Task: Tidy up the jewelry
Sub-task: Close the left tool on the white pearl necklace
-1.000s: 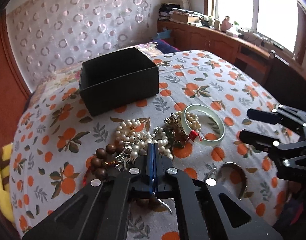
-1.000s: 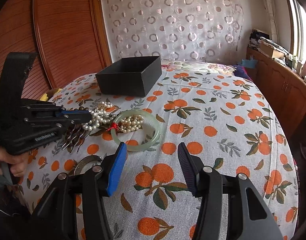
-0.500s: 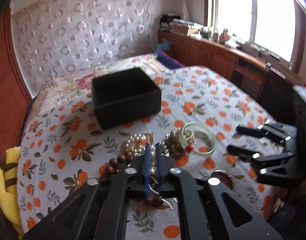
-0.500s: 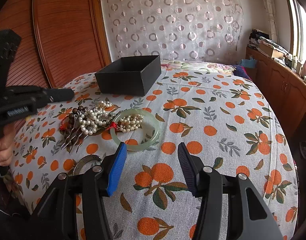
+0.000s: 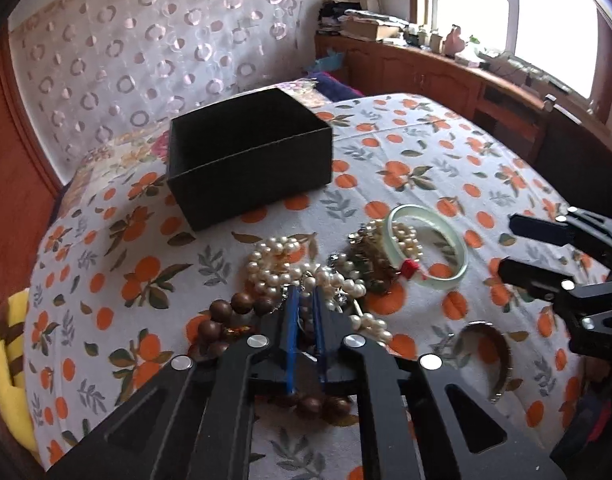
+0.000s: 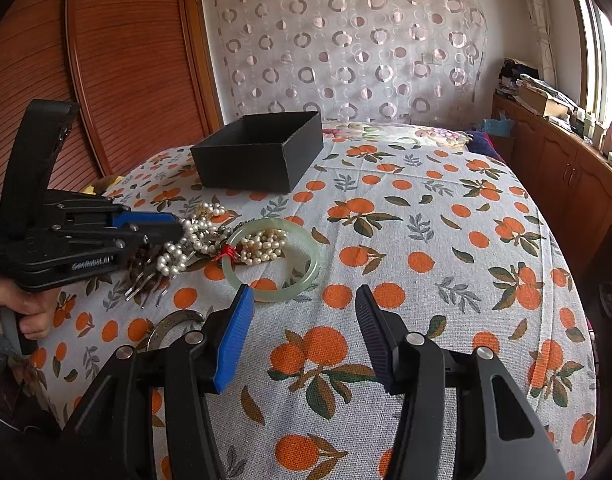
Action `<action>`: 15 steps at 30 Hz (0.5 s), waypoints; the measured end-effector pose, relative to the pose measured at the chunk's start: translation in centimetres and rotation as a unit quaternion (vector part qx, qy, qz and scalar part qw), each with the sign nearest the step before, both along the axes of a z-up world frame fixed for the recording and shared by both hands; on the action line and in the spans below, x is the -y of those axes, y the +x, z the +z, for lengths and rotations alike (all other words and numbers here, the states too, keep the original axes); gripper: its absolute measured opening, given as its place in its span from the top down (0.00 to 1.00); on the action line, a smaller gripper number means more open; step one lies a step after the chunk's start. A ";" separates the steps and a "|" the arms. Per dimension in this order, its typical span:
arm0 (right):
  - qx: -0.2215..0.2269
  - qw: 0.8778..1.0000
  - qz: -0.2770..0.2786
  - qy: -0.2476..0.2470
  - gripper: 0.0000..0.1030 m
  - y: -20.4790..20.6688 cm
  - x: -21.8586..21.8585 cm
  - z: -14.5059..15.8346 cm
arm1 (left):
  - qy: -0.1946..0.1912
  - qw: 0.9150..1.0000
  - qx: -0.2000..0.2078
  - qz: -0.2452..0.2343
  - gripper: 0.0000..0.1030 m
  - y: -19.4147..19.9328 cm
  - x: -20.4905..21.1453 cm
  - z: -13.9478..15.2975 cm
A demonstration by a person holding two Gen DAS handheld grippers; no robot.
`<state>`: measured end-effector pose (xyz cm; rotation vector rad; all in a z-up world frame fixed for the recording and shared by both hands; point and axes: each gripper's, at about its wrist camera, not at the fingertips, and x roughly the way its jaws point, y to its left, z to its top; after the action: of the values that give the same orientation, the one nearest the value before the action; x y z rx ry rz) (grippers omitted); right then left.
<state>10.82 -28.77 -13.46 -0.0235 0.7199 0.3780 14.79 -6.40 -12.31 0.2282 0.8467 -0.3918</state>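
A pile of jewelry lies on the orange-print tablecloth: white pearl strands (image 5: 282,268) (image 6: 194,232), brown wooden beads (image 5: 226,316), a pale green jade bangle (image 5: 429,248) (image 6: 272,264) and a metal hair comb (image 6: 146,288). An open black box (image 5: 246,156) (image 6: 262,156) stands behind the pile. My left gripper (image 5: 304,300) (image 6: 178,226) is down at the pile, its jaws nearly closed on the pearl strand. My right gripper (image 6: 302,308) (image 5: 517,244) is open and empty, just right of the bangle.
A silver metal cuff (image 5: 489,356) (image 6: 170,324) lies near the table's front edge. A wooden cabinet (image 6: 565,176) runs along the right under the window. A wooden wall panel (image 6: 126,68) is on the left. A yellow cloth (image 5: 6,364) sits off the table's left edge.
My left gripper rose and pulled back from the pile, then came back down onto the pearls. Its jaws now stand slightly apart around the strand. The right gripper has not moved.
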 end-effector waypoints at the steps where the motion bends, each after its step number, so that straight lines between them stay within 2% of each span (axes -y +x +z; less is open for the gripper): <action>1: 0.000 1.000 0.000 0.000 0.46 0.0 0.0 0.0 | -0.004 1.000 0.004 0.002 0.97 -0.1 0.0 0.2; 2: 0.000 1.000 0.000 0.000 0.46 0.0 0.0 0.0 | -0.002 1.000 0.013 0.003 1.00 -0.4 0.0 0.5; 7: -0.001 1.000 0.001 -0.002 0.46 -0.1 0.0 0.0 | -0.026 0.998 0.052 -0.007 1.00 -1.9 0.3 3.7; 10: -0.002 1.000 0.001 -0.001 0.46 -0.1 -0.1 0.0 | -0.027 0.997 0.070 -0.021 1.00 -2.6 0.9 5.5; 12: -0.002 1.000 0.002 -0.002 0.46 -0.1 -0.1 0.0 | -0.015 0.997 0.072 -0.025 1.00 -2.5 1.4 5.7; 15: -0.002 1.000 0.002 -0.002 0.46 -0.1 -0.1 0.0 | 0.001 0.998 0.048 -0.031 1.00 -1.6 1.5 4.6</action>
<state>10.72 -28.68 -13.43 -0.0282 0.7245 0.3810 13.22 -7.90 -7.69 0.2746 0.7465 -0.4352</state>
